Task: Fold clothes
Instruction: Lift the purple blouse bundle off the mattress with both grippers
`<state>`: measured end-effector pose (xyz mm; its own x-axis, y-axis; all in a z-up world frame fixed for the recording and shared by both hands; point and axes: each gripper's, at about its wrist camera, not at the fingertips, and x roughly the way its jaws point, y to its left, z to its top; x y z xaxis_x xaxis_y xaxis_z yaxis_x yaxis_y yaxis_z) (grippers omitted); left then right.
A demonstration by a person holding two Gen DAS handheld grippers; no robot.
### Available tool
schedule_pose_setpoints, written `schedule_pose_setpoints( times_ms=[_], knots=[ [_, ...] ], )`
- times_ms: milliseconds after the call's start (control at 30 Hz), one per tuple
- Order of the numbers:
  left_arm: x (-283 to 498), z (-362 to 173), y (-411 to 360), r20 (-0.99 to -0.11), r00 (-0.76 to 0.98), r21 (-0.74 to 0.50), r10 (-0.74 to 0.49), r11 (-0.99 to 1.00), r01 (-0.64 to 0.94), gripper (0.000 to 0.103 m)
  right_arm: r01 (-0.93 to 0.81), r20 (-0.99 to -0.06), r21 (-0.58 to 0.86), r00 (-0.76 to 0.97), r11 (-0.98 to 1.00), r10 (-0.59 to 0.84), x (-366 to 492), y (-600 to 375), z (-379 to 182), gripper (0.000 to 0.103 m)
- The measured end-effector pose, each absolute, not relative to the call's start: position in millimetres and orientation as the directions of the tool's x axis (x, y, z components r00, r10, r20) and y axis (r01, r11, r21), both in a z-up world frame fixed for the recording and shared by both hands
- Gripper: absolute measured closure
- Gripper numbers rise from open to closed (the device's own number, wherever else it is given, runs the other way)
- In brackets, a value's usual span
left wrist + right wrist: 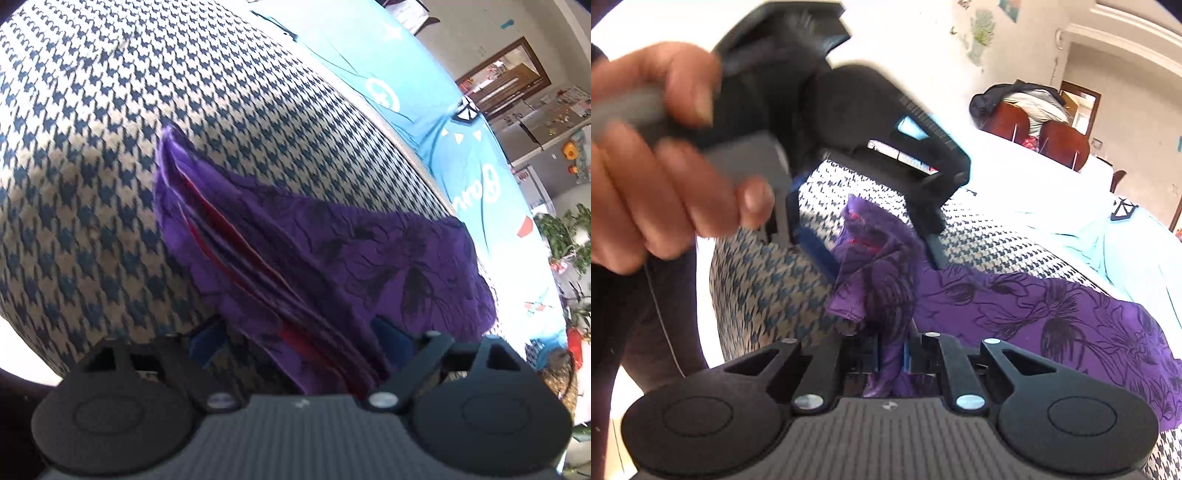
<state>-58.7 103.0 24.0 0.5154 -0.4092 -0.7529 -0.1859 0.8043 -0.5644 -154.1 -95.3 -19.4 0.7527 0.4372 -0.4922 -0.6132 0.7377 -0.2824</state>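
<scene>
Up close, the right gripper point(891, 356) has its jaws pinched tight on a bunched edge of the purple floral garment point(1052, 314), which lies across the houndstooth cloth point(768, 291). Opposite, the left gripper point(295, 332) stands wide apart around gathered folds, apparently not clamping them.

The right gripper point(890, 354) has its fingers pressed close together, pinching purple cloth point(1034, 310). The left gripper point(882, 236) points downward with fingers spread wide over the same cloth, its grey handle wrapped in a hand point(657, 166).
</scene>
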Motion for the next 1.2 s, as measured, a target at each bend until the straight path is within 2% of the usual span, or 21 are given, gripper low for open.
schedule_pose_setpoints(
  times_ms=[67, 300, 333, 400, 433, 467, 567, 633, 900, 1200],
  knots=[
    [-52, 22, 107, -0.759, 0.525, -0.553, -0.386, 0.807, -0.206, 0.005, -0.608, -0.484, -0.271, 0.756, 0.746, 0.44, -154, -99, -14, 0.093],
    [-28, 10, 116, -0.773, 0.528, -0.548, -0.352, 0.791, -0.274, 0.005, -0.595, -0.463, -0.24, 0.765, 0.767, 0.448, -156, -111, -1, 0.093],
    [-25, 8, 115, -0.77, 0.529, -0.553, -0.357, 0.788, -0.272, 0.009, -0.595, -0.462, -0.239, 0.765, 0.767, 0.449, -156, -111, -2, 0.093],
    [-20, 6, 112, -0.76, 0.528, -0.568, -0.378, 0.782, -0.257, 0.035, -0.593, -0.459, -0.242, 0.767, 0.768, 0.448, -156, -113, -1, 0.093],
    [-17, 5, 109, -0.758, 0.524, -0.572, -0.387, 0.782, -0.25, 0.054, -0.592, -0.457, -0.245, 0.769, 0.768, 0.447, -156, -113, -1, 0.093],
    [-14, 6, 105, -0.757, 0.525, -0.57, -0.389, 0.785, -0.242, 0.066, -0.591, -0.455, -0.247, 0.77, 0.768, 0.447, -157, -114, -1, 0.093],
    [-14, 15, 95, -0.742, 0.564, -0.556, -0.363, 0.803, -0.214, 0.083, -0.583, -0.447, -0.254, 0.778, 0.772, 0.441, -157, -117, 1, 0.093],
    [-14, 25, 89, -0.723, 0.596, -0.555, -0.35, 0.808, -0.198, 0.087, -0.567, -0.431, -0.262, 0.793, 0.781, 0.431, -156, -121, 4, 0.093],
    [-7, 78, 43, -0.649, 0.69, -0.526, -0.32, 0.844, -0.103, 0.089, -0.471, -0.335, -0.264, 0.863, 0.842, 0.378, -144, -148, 29, 0.093],
    [22, 125, -38, -0.597, 0.718, -0.488, -0.357, 0.872, 0.028, 0.089, -0.334, -0.235, -0.254, 0.932, 0.908, 0.277, -129, -194, 64, 0.093]
  ],
)
